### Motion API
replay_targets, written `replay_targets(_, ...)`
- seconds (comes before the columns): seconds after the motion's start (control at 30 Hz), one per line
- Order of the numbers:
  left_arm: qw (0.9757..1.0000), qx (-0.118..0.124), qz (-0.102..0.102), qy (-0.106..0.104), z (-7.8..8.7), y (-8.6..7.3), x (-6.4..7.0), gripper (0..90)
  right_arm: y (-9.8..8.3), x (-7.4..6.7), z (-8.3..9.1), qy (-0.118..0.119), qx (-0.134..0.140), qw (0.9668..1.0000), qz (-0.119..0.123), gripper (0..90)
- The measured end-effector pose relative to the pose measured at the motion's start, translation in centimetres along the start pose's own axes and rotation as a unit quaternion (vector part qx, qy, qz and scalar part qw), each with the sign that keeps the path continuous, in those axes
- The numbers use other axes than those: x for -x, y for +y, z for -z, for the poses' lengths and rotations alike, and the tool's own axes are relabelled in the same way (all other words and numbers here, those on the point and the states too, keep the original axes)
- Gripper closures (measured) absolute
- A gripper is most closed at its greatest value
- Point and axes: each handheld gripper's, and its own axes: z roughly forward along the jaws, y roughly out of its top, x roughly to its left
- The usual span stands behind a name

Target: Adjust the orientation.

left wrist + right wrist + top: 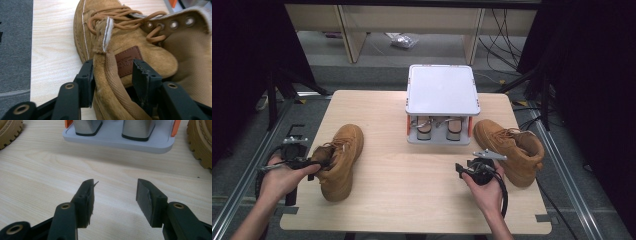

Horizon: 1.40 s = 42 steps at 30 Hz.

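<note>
Two tan suede lace-up boots stand on the wooden table. The left boot [339, 160] lies at the left, its toe pointing away from me. My left gripper [319, 162] reaches into its ankle opening. In the left gripper view the boot [130, 45] fills the frame, and my left gripper [113, 72] straddles the padded collar beside the brown leather label. One pad touches the suede and a thin dark gap shows at the other. The right boot [512, 147] stands at the right. My right gripper [464, 167] hovers beside it, and its jaws [115, 192] are open over bare wood.
A grey-white stand [442, 90] with a flat top sits at the table's far middle, with two metal posts on its base [117, 141]. The treaded boot soles [200, 142] flank it. Bare wood lies between the boots. Beyond the table are floor, cables and dark curtains.
</note>
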Motion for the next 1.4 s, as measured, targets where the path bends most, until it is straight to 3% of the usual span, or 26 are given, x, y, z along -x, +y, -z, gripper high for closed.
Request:
replay_targets(0.17,0.9997,0.008,0.020,-0.005,-0.6,-0.2,-0.1,61.3,-0.1,0.0,-0.1,-0.001,-0.002,1.0000,0.001,49.1)
replay_targets(0.2,0.9999,0.005,0.013,-0.004,-0.5,-0.2,-0.3,63.7,-0.1,0.0,-0.1,0.001,0.000,1.0000,0.001,49.1)
replay_targets(0.27,0.9994,0.020,0.030,-0.003,-0.7,-0.4,-0.3,68.1,-0.1,0.0,-0.1,0.000,0.000,1.0000,-0.001,49.2)
replay_targets(0.3,0.9997,0.013,0.020,-0.003,-0.6,-0.4,-0.4,70.3,0.0,0.0,0.0,0.002,-0.001,1.0000,0.000,49.2)
replay_targets(0.37,0.9997,0.015,0.020,-0.003,-0.6,-0.4,-0.5,73.0,0.0,-0.1,0.1,0.003,0.002,1.0000,0.000,49.2)
replay_targets(0.6,0.9981,0.033,0.049,-0.015,-0.6,-0.9,-0.9,75.1,0.0,0.0,0.1,0.000,0.001,1.0000,-0.003,49.1)
replay_targets(0.73,0.9987,0.033,0.037,-0.012,-0.5,-1.0,-0.9,78.3,0.0,0.0,0.1,-0.005,0.001,1.0000,-0.004,49.2)
replay_targets(0.83,0.9975,0.046,0.053,-0.013,-0.6,-1.0,-0.7,79.2,0.0,0.1,0.1,0.000,0.006,1.0000,-0.004,49.2)
replay_targets(0.87,0.9955,0.063,0.068,-0.018,-0.8,-1.2,-0.8,79.7,0.0,0.2,0.2,0.002,0.007,1.0000,-0.006,49.2)
replay_targets(0.9,0.9949,0.066,0.073,-0.023,-0.7,-1.3,-1.0,79.9,0.0,0.2,0.1,0.000,0.007,1.0000,-0.006,49.2)
replay_targets(0.97,0.9913,0.082,0.097,-0.034,-0.7,-1.5,-1.5,80.3,0.0,0.1,0.1,-0.004,0.007,0.9999,-0.009,49.3)
replay_targets(1.0,0.9899,0.085,0.106,-0.038,-0.8,-1.5,-1.6,80.5,0.0,-0.1,0.2,-0.002,0.003,0.9996,-0.027,49.3)
replay_targets(1.03,0.9876,0.094,0.117,-0.047,-0.9,-1.6,-1.7,80.7,0.0,-0.1,0.2,-0.003,0.004,0.9998,-0.021,49.3)
replay_targets(1.13,0.9852,0.101,0.127,-0.056,-0.9,-1.7,-1.9,81.2,0.0,0.0,0.1,-0.006,0.007,0.9997,-0.021,49.4)
replay_targets(1.17,0.9848,0.104,0.126,-0.060,-1.0,-1.6,-1.9,81.3,0.0,0.4,0.1,-0.006,0.011,0.9999,-0.005,49.4)
replay_targets(1.2,0.9842,0.105,0.129,-0.061,-1.0,-1.6,-1.9,81.5,0.0,0.5,0.1,0.002,0.012,0.9999,-0.006,49.4)
replay_targets(1.4,0.9769,0.113,0.157,-0.090,-1.0,-1.2,-2.5,81.9,-0.2,0.8,0.2,-0.004,0.006,0.9999,-0.011,49.4)
